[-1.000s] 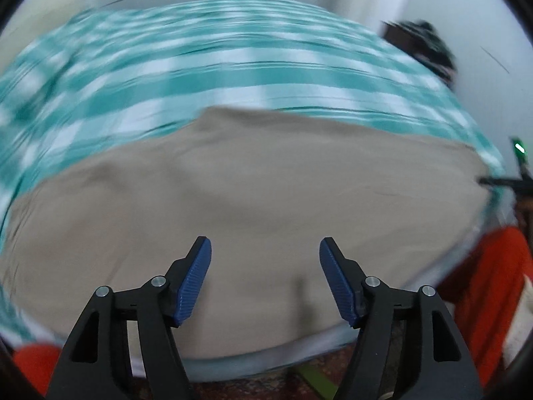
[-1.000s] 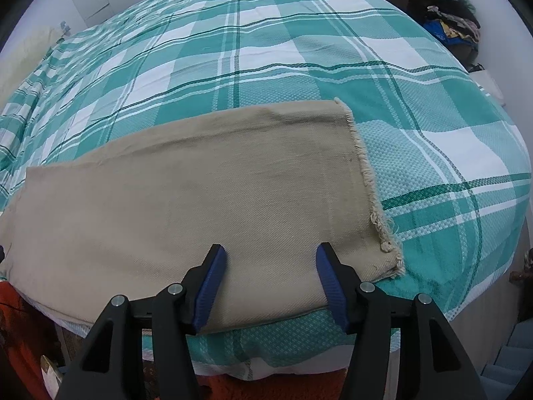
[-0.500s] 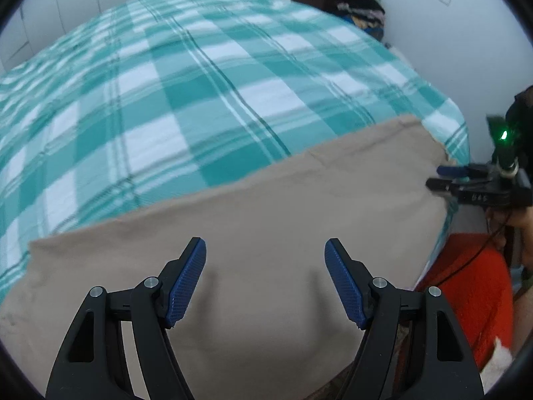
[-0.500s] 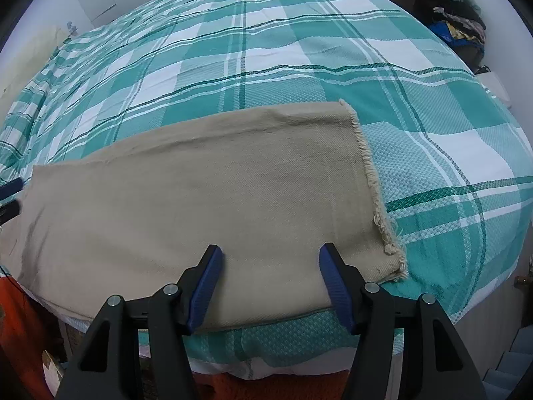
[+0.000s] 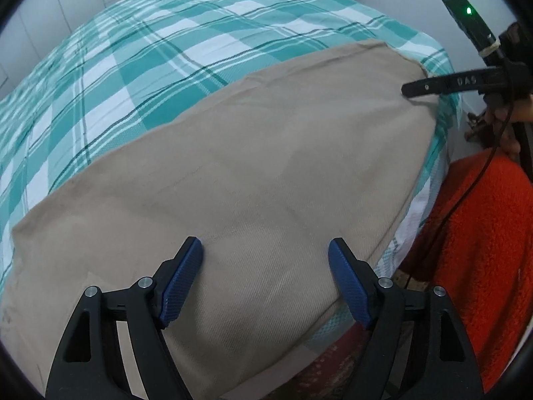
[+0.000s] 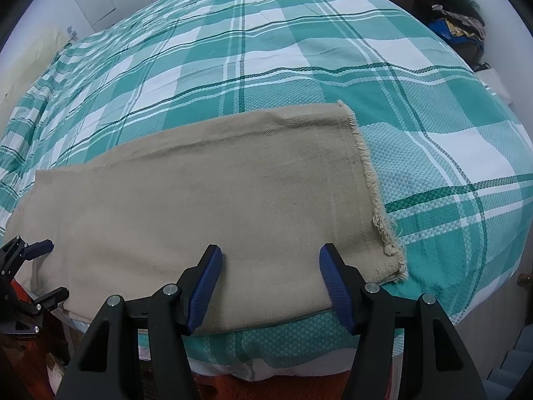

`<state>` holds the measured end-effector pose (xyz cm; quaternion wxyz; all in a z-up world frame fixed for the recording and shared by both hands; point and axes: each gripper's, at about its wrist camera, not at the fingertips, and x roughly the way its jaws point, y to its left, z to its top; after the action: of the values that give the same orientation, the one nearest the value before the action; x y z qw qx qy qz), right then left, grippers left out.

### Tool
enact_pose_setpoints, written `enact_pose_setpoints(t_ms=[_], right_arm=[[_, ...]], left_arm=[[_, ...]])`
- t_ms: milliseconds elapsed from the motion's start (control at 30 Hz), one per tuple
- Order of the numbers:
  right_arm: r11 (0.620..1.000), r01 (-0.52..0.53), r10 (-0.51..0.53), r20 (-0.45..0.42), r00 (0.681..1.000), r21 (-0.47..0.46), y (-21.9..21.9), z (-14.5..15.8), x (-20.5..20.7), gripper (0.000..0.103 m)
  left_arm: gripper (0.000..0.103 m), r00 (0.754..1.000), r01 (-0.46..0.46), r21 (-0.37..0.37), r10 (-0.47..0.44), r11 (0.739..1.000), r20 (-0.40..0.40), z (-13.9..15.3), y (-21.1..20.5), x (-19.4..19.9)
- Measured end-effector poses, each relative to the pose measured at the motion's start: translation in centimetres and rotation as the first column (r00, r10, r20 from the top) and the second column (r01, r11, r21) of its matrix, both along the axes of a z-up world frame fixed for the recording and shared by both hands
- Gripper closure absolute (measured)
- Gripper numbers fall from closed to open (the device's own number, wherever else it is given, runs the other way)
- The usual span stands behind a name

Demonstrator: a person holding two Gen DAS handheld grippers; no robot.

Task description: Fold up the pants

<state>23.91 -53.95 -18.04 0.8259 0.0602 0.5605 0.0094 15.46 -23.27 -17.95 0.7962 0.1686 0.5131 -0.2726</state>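
Note:
Beige pants (image 5: 253,180) lie flat along the near edge of the bed, folded lengthwise into one long strip. They also show in the right wrist view (image 6: 213,200), with the frayed hem (image 6: 376,200) at the right end. My left gripper (image 5: 266,283) is open and empty, hovering over the pants near their left end. My right gripper (image 6: 269,286) is open and empty over the near edge close to the hem. The right gripper shows from the left wrist view (image 5: 433,86) at the far end; the left gripper shows at the left edge of the right wrist view (image 6: 36,270).
The bed is covered by a teal and white checked spread (image 6: 299,66). An orange fuzzy rug or cloth (image 5: 483,250) lies on the floor beside the bed. A dark cabinet with piled clothes (image 6: 449,13) stands at the far right by the wall.
The left wrist view has swung and settled, now looking along the pants toward the right gripper. The right gripper has edged slightly closer to the pants. Both stay open.

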Motion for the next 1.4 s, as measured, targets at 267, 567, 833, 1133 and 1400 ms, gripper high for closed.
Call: enact_pose_setpoints(t_ms=[267, 567, 833, 1133, 1400], right_arm=[[0.916, 0.225, -0.318, 0.260, 0.912, 0.331, -6.8, 3.1, -5.5, 0.042], [0.664, 0.290, -0.476, 0.091, 0.875, 0.689, -10.6, 1.2, -9.5, 0.050], [0.714, 0.339, -0.396, -0.046, 0.917, 0.612, -8.6, -0.9, -4.9, 0.060], [0.836, 0.295, -0.360, 0.056, 0.931, 0.463, -6.5, 0.5, -2.8, 0.095], [0.927, 0.185, -0.289, 0.309, 0.906, 0.327, -2.9, 6.4, -4.4, 0.095]], left_arm=[[0.022, 1.000, -0.018, -0.037, 0.018, 0.999, 0.001, -0.9, 0.2, 0.0], [0.021, 1.000, -0.018, -0.045, 0.018, 0.999, -0.004, -1.2, 0.2, 0.2], [0.021, 1.000, -0.026, -0.043, 0.026, 0.999, -0.007, -1.1, 0.2, 0.2], [0.016, 0.998, -0.046, -0.022, 0.047, 0.999, 0.032, -1.5, -0.2, -0.3], [0.014, 0.998, -0.049, -0.088, 0.045, 0.995, -0.048, 1.4, 3.4, -0.5]])
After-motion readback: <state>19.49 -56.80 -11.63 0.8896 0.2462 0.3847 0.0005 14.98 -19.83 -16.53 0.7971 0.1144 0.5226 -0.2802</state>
